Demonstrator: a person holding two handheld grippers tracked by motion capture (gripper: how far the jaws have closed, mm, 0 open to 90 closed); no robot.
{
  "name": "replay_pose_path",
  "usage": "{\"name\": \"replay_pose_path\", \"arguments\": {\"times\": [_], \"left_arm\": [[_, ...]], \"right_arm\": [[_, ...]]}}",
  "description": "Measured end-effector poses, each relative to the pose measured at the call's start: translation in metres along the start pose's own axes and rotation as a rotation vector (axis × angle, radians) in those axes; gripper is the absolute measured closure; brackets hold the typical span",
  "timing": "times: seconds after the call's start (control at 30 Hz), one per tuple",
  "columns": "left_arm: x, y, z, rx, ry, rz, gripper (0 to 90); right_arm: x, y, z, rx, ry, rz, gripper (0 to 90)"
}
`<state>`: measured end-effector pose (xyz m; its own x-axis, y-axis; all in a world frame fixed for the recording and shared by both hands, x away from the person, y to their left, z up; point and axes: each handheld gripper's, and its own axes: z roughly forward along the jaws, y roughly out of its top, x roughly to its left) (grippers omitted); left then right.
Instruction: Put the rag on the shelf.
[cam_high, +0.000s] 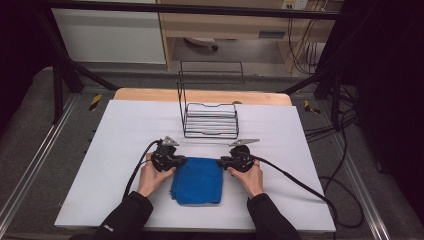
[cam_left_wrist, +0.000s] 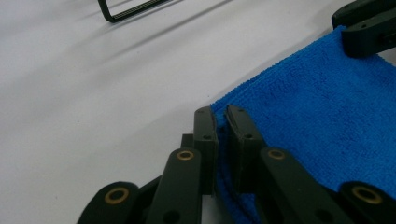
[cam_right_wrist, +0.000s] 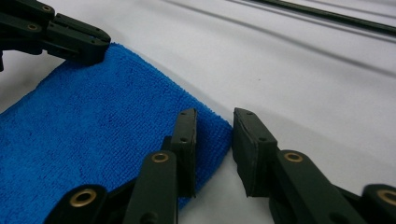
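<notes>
A folded blue cloth (cam_high: 197, 180) lies flat on the white table sheet (cam_high: 125, 135), between the person's two hands. My left gripper (cam_high: 181, 161) is at the cloth's far left corner. In the left gripper view that gripper (cam_left_wrist: 222, 119) is shut, with the edge of the cloth (cam_left_wrist: 317, 116) pinched between its pads. My right gripper (cam_high: 221, 161) is at the far right corner. In the right gripper view its jaws (cam_right_wrist: 215, 116) stand apart and straddle the corner of the cloth (cam_right_wrist: 93, 121); one pad is over the fabric, the other just off its edge.
A black wire rack (cam_high: 210, 120) stands upright on the sheet just beyond the cloth. A cable (cam_high: 300, 185) trails from the right gripper off the table's right side. The wooden table edge (cam_high: 150, 95) shows at the back.
</notes>
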<state>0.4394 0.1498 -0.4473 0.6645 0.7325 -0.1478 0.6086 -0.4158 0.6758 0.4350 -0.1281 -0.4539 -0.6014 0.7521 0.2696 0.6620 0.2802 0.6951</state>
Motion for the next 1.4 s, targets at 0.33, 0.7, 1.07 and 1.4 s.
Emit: {"name": "replay_pose_path", "arguments": {"times": [0.33, 0.7, 1.07, 1.4], "left_arm": [[0.003, 0.0, 0.0, -0.004, -0.022, -0.027, 83.7], [0.002, 0.001, -0.009, -0.027, -0.02, -0.031, 84.9], [-0.002, 0.004, -0.029, -0.1, -0.028, -0.03, 85.0], [-0.012, 0.003, -0.047, -0.176, -0.014, 0.005, 85.0]], "right_arm": [[-0.001, 0.001, 0.0, 0.032, 0.039, 0.052, 84.5], [0.004, 0.003, -0.009, -0.012, 0.042, 0.041, 86.0], [0.01, 0.007, -0.022, -0.087, 0.055, 0.0, 86.1], [0.016, 0.013, -0.036, -0.145, 0.063, -0.044, 86.3]]}}
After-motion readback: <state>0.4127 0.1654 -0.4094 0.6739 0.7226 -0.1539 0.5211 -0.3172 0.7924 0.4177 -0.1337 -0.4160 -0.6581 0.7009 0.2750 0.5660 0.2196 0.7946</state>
